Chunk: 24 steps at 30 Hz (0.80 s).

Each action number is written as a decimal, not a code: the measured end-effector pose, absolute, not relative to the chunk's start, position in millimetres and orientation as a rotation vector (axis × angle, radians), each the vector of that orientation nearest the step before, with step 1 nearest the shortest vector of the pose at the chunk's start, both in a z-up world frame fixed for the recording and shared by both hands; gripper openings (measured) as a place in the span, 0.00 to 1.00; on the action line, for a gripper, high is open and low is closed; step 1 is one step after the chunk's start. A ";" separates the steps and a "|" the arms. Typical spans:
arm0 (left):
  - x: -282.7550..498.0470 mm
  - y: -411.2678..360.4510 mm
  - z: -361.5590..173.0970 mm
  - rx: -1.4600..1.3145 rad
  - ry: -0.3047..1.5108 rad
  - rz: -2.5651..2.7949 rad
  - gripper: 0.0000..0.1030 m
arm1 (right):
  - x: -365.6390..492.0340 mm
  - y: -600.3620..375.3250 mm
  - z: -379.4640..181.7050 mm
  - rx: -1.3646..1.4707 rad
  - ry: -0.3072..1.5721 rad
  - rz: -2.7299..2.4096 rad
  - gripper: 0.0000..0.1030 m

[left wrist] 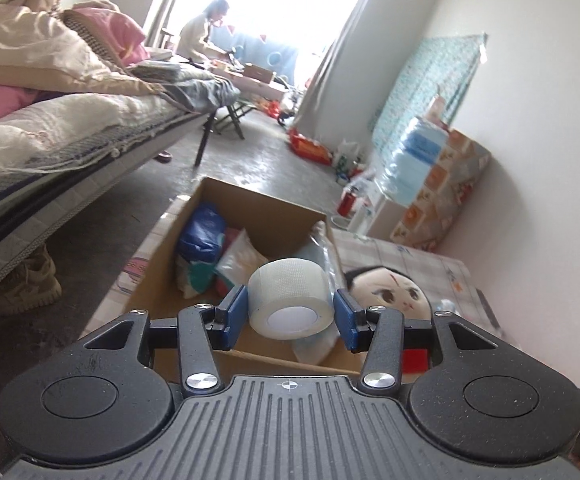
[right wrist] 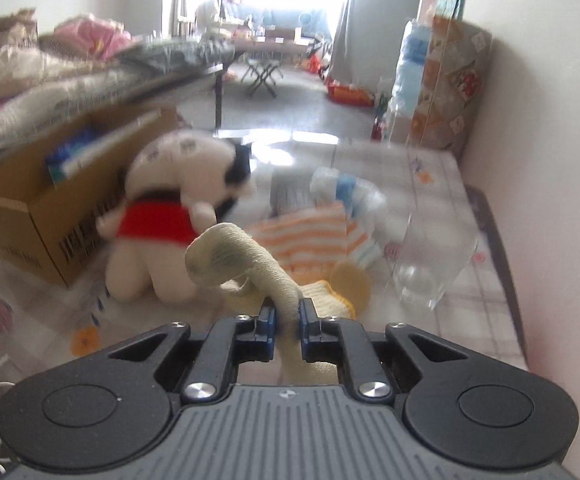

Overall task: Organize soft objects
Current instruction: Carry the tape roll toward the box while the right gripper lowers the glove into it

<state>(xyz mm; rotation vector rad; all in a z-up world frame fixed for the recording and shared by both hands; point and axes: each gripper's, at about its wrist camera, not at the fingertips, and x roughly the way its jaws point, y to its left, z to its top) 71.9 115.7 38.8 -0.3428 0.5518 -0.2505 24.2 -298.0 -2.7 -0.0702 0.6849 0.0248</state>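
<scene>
My left gripper (left wrist: 290,318) is shut on a white roll of gauze tape (left wrist: 290,296) and holds it over the open cardboard box (left wrist: 250,200). Blue and white soft packs (left wrist: 202,232) lie inside the box. A plush doll's head (left wrist: 390,292) shows just right of the box. In the right wrist view, my right gripper (right wrist: 288,320) is shut on a beige knitted sock (right wrist: 230,256) that curls up out of the jaws. Beyond it the plush doll in red (right wrist: 162,220) sits beside the box (right wrist: 42,232). An orange-striped cloth (right wrist: 310,232) and a yellow knitted piece (right wrist: 330,292) lie on the patterned mat.
A bed (left wrist: 70,120) piled with bedding runs along the left, with shoes (left wrist: 30,284) under it. A clear plastic bottle (right wrist: 430,256) lies on the mat at right, near the wall. Stacked packages (left wrist: 430,168) stand against that wall. A person (left wrist: 202,36) sits far back by the window.
</scene>
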 end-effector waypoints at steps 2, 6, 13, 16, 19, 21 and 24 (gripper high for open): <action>76.9 125.1 37.1 -0.353 0.541 -0.235 0.45 | 24.1 -292.3 24.6 -0.053 0.632 0.059 0.12; 84.1 138.4 35.3 -0.363 0.520 -0.211 0.45 | 44.5 -261.8 78.7 -0.031 0.516 0.206 0.12; 98.8 153.6 29.2 -0.393 0.516 -0.181 0.45 | 157.6 -165.5 119.4 0.079 0.521 0.557 0.12; 102.5 158.6 26.8 -0.397 0.515 -0.166 0.45 | 217.2 -112.3 106.5 0.040 0.600 0.581 0.12; 103.1 166.1 25.7 -0.409 0.504 -0.161 0.45 | 266.2 -71.7 79.3 -0.056 0.670 0.528 0.12; 104.6 170.4 25.0 -0.414 0.499 -0.156 0.45 | 290.9 -55.6 58.0 -0.105 0.718 0.476 0.12; 106.8 175.0 22.1 -0.423 0.500 -0.154 0.45 | 320.9 -35.2 30.9 -0.187 0.768 0.393 0.12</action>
